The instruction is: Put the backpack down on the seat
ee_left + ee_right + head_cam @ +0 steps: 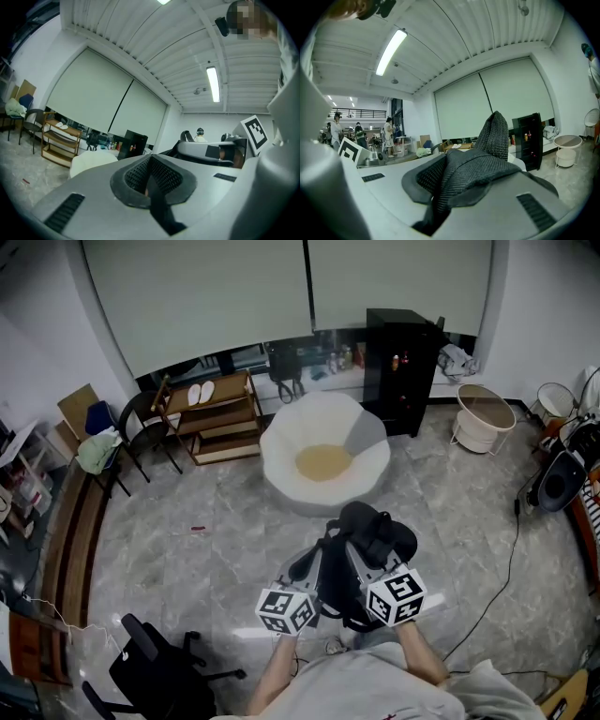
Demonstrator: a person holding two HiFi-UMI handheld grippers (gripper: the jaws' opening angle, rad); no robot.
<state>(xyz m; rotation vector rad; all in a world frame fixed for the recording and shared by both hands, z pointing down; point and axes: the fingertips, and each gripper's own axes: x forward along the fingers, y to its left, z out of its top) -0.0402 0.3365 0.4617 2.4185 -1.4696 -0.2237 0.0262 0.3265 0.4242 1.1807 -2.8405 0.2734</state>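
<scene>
Facing the white seat [323,460], well ahead of the left gripper [149,185] and right gripper [440,192], while carrying the black backpack [361,549] just in front of them. Clenching the left on a thin dark strap [160,212], the right on a mesh strap [494,136].

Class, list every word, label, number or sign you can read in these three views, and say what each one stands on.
No text can be read.
White marker cubes: black square patterns only, no letters.
Small bottles in the black cabinet: labels too small to read.
</scene>
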